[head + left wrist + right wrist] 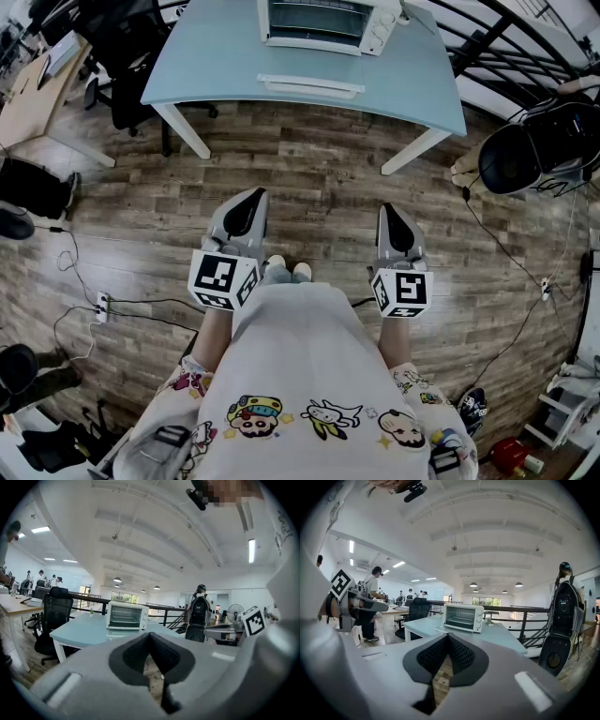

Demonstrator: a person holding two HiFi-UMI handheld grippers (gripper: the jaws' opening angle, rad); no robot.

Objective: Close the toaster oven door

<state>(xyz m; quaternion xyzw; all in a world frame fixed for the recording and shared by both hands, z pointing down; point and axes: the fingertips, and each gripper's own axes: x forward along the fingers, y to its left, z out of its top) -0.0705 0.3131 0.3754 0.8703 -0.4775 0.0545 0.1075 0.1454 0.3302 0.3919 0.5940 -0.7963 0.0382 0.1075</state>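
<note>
Head view crops the toaster oven (323,26) at the top edge; left tool (251,196) and right tool (387,208) are closed, empty.

The floor (309,178) is matt, grained wood plank. The bench (216,66) top looks smooth and pale blue, with a faint sheen. The toaster oven (380,28) has a glossy white casing. The left hand-held gripper (249,197) and right hand-held gripper (388,211) are matt grey plastic, with black textured pads (461,656).

We could read no word, brand or number anywhere. The cube (223,278) on the left claw (249,199) and the one on the right claw (389,212) carried only black-and-white square markers. Any print on the toaster oven (323,23), beyond them on the counter (216,66), was too small.
</note>
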